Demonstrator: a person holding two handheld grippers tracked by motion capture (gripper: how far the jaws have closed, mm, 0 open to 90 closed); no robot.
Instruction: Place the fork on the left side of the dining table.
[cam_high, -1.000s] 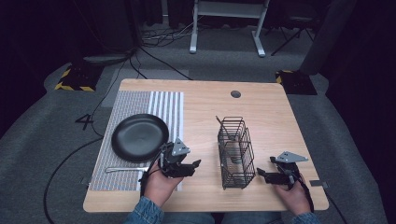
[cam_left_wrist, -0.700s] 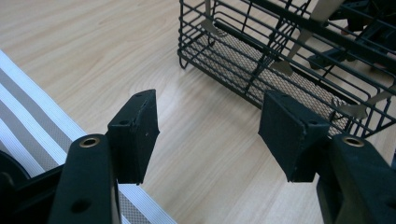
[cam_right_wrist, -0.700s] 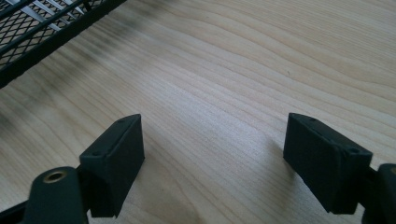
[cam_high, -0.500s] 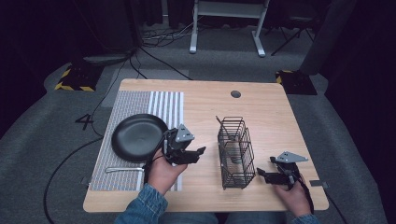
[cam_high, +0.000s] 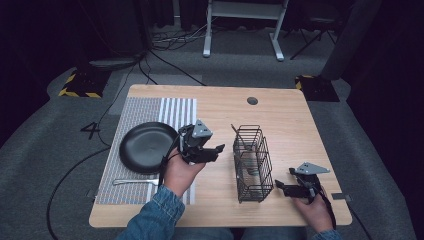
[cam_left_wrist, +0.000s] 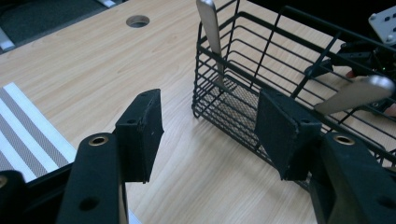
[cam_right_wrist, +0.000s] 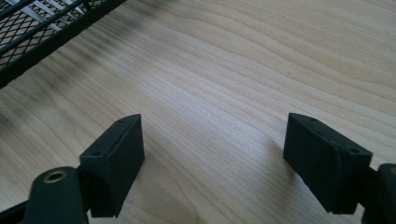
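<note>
Black wire-mesh cutlery basket (cam_high: 252, 165) mid-bench, between left gripper (cam_high: 216, 149) and right gripper (cam_high: 280, 186). Both fingers wide, empty. Likely light, stiff, snag-prone; best taken by the top rim. One basket, two steel utensil handles (cam_left_wrist: 211, 28) inside, one black plate (cam_high: 145, 147), one fork (cam_high: 131, 182).

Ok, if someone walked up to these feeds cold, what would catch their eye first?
Probably the black wire basket standing mid-table with metal cutlery handles poking up out of it. Next, the round black plate on the striped grey placemat at the table's left, a silver fork lying just in front of it. Then the left gripper, open and raised between plate and basket, and the right gripper, open beside the basket's near right corner.
</note>
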